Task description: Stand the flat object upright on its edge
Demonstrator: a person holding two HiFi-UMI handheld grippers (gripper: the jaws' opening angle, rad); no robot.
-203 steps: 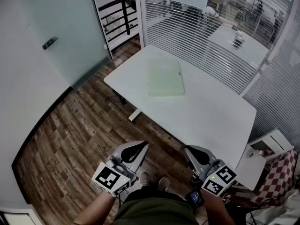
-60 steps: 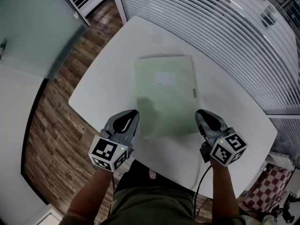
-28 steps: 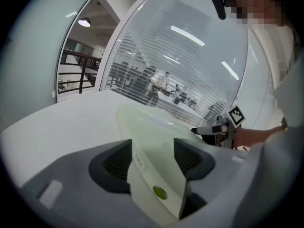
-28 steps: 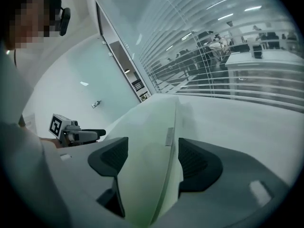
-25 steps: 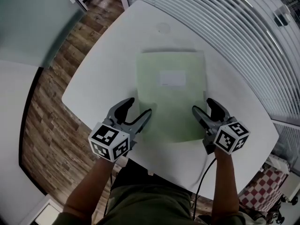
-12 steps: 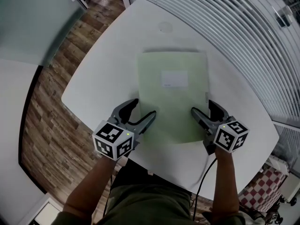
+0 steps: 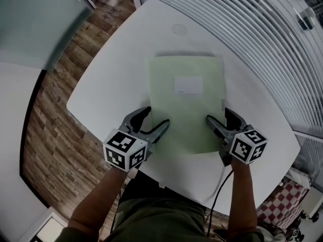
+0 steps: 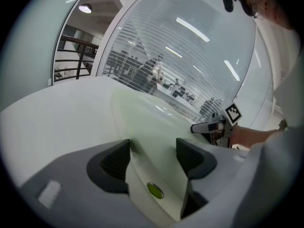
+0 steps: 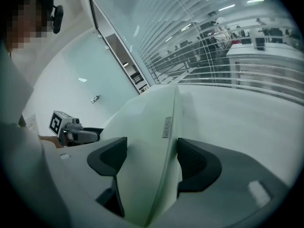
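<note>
Lying flat on the white tabletop, the pale green rectangular folder has a near corner inside each spread claw: the left claw, just opened wider, and the right claw, neither pinching.

White table on wood floor, blinds beyond.

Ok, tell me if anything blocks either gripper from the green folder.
Nothing visible does. The left gripper, its jaws just opened wider, and the right gripper each straddle a near corner of the green folder, not gripping.
</note>
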